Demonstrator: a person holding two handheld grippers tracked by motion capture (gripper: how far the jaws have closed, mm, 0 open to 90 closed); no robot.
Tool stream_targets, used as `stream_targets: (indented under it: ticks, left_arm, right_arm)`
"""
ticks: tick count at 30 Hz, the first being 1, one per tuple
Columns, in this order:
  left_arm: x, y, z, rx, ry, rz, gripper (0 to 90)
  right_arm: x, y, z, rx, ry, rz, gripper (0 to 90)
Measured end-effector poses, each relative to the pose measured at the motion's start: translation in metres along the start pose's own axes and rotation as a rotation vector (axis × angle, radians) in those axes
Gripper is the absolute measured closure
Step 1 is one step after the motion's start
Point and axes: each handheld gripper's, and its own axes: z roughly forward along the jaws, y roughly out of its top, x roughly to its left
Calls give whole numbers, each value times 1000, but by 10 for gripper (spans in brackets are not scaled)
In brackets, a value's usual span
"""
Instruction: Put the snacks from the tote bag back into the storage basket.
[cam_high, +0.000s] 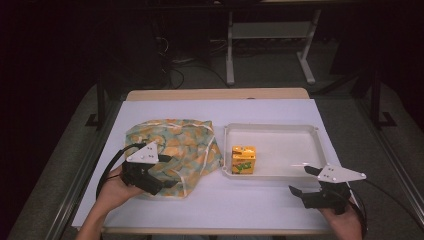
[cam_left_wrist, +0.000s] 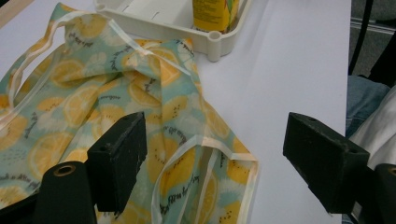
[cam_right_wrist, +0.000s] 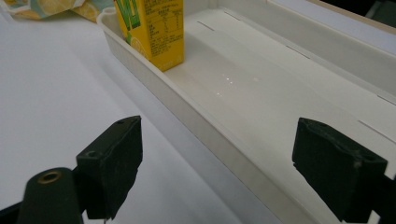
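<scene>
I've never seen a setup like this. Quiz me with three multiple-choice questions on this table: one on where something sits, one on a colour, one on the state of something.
1. Where does the yellow carton stand?
A. On the lemon-print bag
B. In the white tray, at its left end
C. On the bare table

2. What fruit colour marks the lemon-print bag?
A. Yellow-orange slices on pale blue-green
B. Red cherries on black
C. Plain white

3. How do the jaws of the left tool stand?
A. Clamped on the carton
B. Shut on nothing
C. Open above the bag's edge

Answers: 1 B, the carton stands inside the white tray by its left wall. 2 A, the print shows citrus slices. 3 C, the left gripper view shows a wide gap.
</scene>
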Motion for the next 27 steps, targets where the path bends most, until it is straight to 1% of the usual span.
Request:
stream_targets:
  ticks: [9,11,15,17,19,20,23,26,27]
  left_arm:
    - [-2,-11,-5,-5,28,-16,212]
    - [-3,-15,-6,-5,30,-28,212]
    - [-4,-21,-8,-5,35,-35,211]
    - [-6,-24,-8,-10,31,-52,206]
    - [-6,-26,-9,-5,33,-53,204]
    - [-8,-29,-10,-14,36,-60,204]
    - [-10,-33,-11,-25,44,-70,204]
    - [-13,-37,-11,-24,45,-81,204]
    - [-13,-39,-11,-22,46,-78,204]
  right_arm:
    - [1,1,1,4,1,3,157]
    - [1,1,1,4,0,3,157]
    - [1,1,0,3,0,3,157]
    - [1,0,1,3,-1,3,156]
    - [1,0,1,4,1,4,156]
    - [1,1,1,2,0,-6,157]
    - [1,1,2,3,2,-3,156]
    - [1,1,2,3,1,-3,155]
    - [1,1,2,3,1,-3,155]
